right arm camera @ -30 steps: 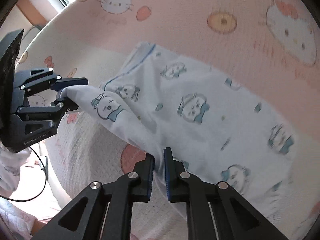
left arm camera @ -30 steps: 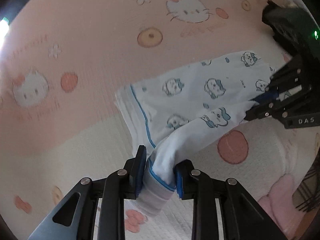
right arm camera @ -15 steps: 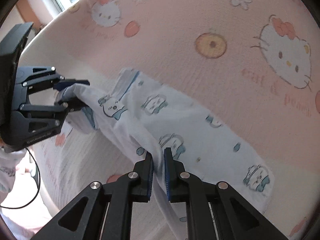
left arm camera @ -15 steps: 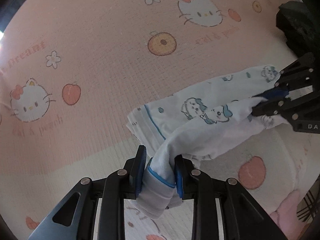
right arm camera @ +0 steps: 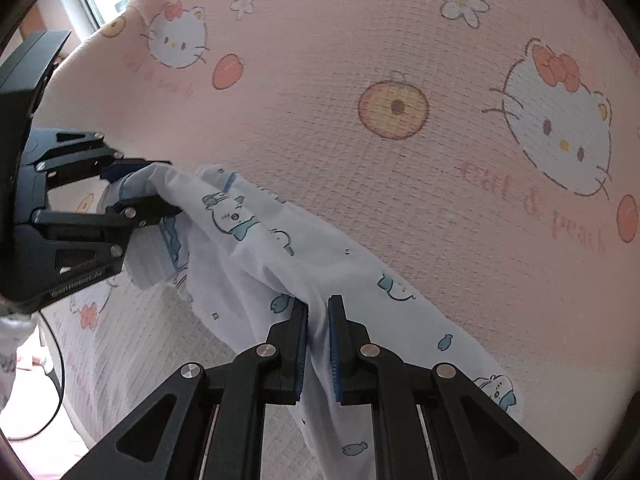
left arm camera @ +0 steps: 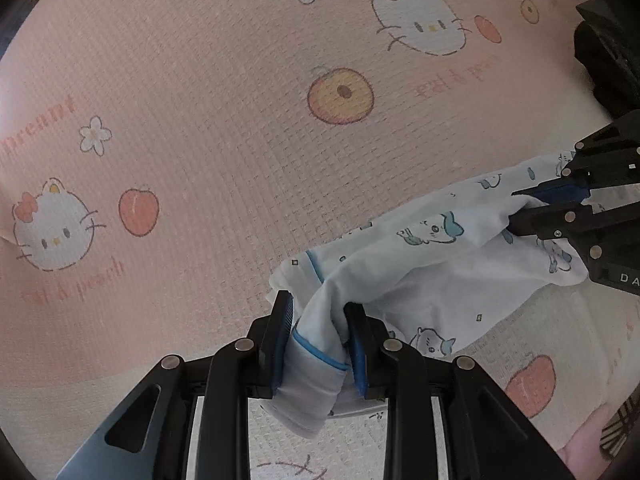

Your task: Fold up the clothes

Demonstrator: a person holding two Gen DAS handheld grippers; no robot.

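Note:
A pale blue garment point(left arm camera: 432, 264) printed with small cartoon animals and edged in blue trim hangs between both grippers above a pink cartoon-cat bedsheet point(left arm camera: 200, 120). My left gripper point(left arm camera: 320, 320) is shut on its blue-trimmed edge. My right gripper point(right arm camera: 318, 320) is shut on another part of the garment point(right arm camera: 280, 248). In the left wrist view the right gripper point(left arm camera: 528, 208) sits at the right edge. In the right wrist view the left gripper point(right arm camera: 156, 192) is at the left.
The pink sheet point(right arm camera: 440, 100) covers the whole surface and turns cream-white near the bed edge point(right arm camera: 160, 320). A black cable point(right arm camera: 56, 408) hangs at lower left beyond that edge. A dark object point(left arm camera: 608, 52) lies at the upper right.
Both grippers have carried the garment forward across the sheet. The cloth has bunched together, with less of it spread flat on the bed than before.

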